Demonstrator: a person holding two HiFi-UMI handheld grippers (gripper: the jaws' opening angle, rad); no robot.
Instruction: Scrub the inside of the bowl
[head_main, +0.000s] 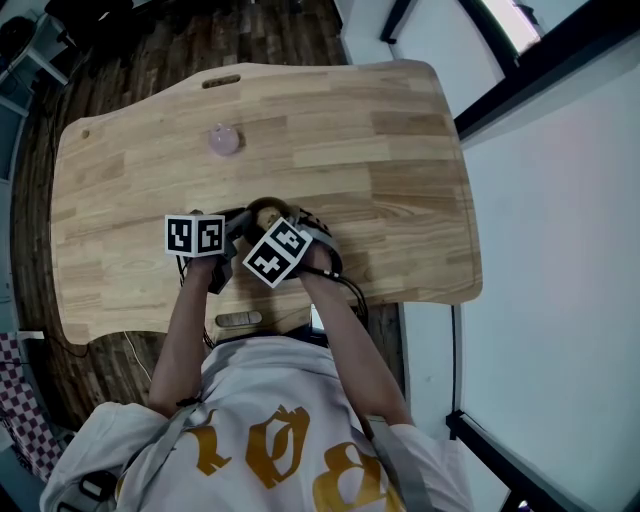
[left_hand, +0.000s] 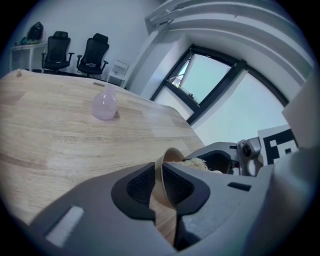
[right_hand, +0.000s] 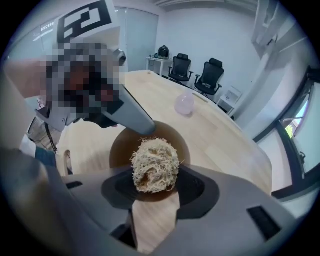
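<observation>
While the left gripper (left_hand: 160, 176) clamps narrowly on the bowl (right_hand: 122, 145) wall, the right gripper (right_hand: 155, 186) holds a fibrous scrubber (right_hand: 155, 161) between its jaws. Bowl interior lies directly ahead of and below the right tool's tips, with the scrubber apparently inside it.

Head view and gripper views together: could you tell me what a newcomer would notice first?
The pale, stringy scrubber held in the right gripper, at the mouth of the brown bowl near the front edge of the table. Next, the left gripper clamped on the bowl's rim. Farther back, a round pink object sits alone on the wood.
</observation>
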